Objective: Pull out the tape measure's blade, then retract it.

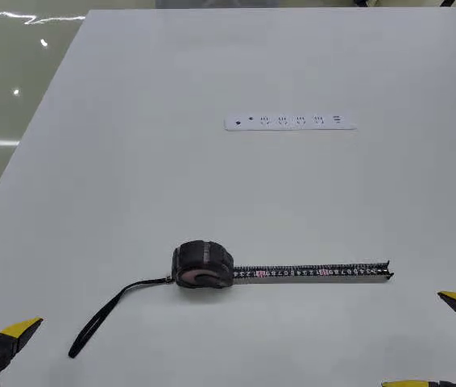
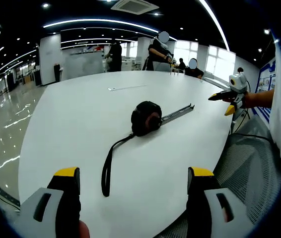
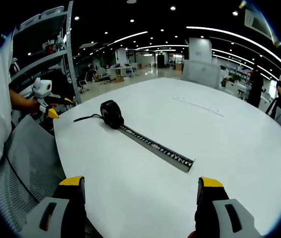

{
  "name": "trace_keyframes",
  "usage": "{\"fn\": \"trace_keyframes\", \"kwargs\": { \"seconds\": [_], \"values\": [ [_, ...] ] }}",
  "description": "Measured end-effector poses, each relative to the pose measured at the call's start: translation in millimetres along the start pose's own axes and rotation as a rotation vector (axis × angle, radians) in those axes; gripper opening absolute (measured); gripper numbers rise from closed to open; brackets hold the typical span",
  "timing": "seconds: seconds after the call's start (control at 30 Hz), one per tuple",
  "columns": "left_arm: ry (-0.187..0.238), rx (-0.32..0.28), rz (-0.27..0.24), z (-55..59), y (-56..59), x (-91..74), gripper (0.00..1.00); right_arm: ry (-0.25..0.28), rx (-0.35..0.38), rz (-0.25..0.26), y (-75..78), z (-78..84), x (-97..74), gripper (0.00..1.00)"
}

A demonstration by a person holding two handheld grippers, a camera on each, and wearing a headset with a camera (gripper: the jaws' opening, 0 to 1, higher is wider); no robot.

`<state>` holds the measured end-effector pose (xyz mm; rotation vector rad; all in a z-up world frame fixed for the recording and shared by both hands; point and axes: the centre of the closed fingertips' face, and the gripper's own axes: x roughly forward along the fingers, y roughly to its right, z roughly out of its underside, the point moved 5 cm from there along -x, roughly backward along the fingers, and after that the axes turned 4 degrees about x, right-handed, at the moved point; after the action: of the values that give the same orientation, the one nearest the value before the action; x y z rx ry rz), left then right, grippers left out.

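A black tape measure (image 1: 203,264) lies on the white table (image 1: 212,185), its blade (image 1: 312,272) pulled out flat to the right and its black wrist strap (image 1: 107,314) trailing left. My left gripper (image 1: 2,355) sits at the near left, open and well short of the case (image 2: 147,118) and strap (image 2: 108,166). Its yellow-tipped jaws stand wide apart around nothing (image 2: 134,198). At the near right is my right gripper (image 1: 441,347), open too (image 3: 141,198), with the blade's hooked end (image 3: 185,162) just ahead of it. Neither gripper touches the tape.
A white power strip (image 1: 289,121) lies flat farther back on the table. The table's near edge runs just under both grippers, with a grey mesh chair (image 2: 249,158) below it. Glossy floor (image 1: 10,97) lies to the left. People (image 2: 160,49) stand beyond the far edge.
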<state>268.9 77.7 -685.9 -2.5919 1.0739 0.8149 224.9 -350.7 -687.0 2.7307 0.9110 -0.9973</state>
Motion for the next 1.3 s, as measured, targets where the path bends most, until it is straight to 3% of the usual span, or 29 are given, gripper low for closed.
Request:
{"fn": "trace_keyframes", "kwargs": {
  "seconds": [0.53,1.3],
  "values": [
    [0.013,0.0,0.01,-8.8,-3.7,-1.6,0.87,0.004,-0.009,0.014,3.6,-9.6,-5.3,0.92],
    [0.017,-0.015,0.015,-7.6,-4.8,0.1,0.87,-0.008,-0.014,0.009,4.0,-6.3,-3.2,0.92]
  ]
}}
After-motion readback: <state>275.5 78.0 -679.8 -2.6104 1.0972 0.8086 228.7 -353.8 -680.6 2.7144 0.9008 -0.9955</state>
